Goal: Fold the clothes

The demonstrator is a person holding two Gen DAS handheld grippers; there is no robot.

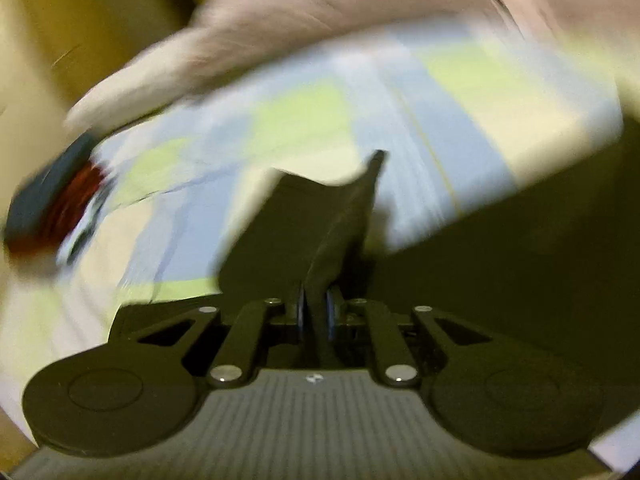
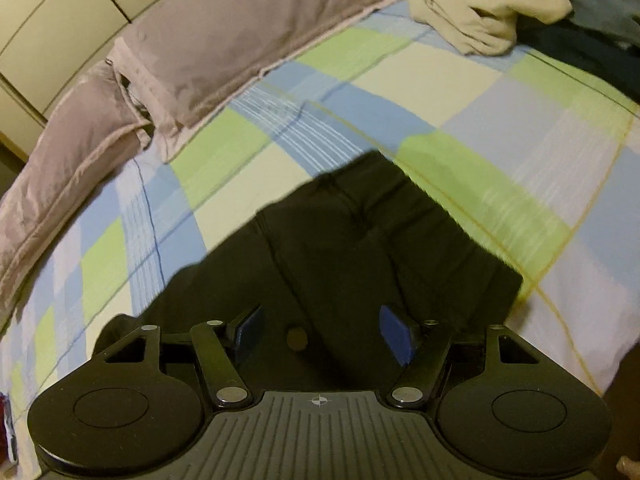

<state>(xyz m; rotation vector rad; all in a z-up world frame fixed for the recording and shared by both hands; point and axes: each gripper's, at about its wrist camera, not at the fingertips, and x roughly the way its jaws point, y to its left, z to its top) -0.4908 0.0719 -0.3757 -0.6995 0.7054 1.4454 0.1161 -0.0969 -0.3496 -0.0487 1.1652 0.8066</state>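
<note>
A black garment [image 2: 352, 248] lies on the checked bed cover [image 2: 480, 112] right in front of my right gripper [image 2: 324, 334]. The right gripper is open, its blue pads [image 2: 396, 332] spread apart above the garment, which has a round button [image 2: 297, 339] between them. In the blurred left wrist view my left gripper [image 1: 316, 312] is shut on a fold of the black garment [image 1: 340, 232], which rises from the pads in a raised strip over the bed cover [image 1: 440, 120].
Grey-pink pillows [image 2: 208, 40] lie along the far side of the bed. A cream garment [image 2: 480, 12] and dark clothes [image 2: 600, 32] are heaped at the far right. A dark and red object [image 1: 56, 200] sits at the left of the left wrist view.
</note>
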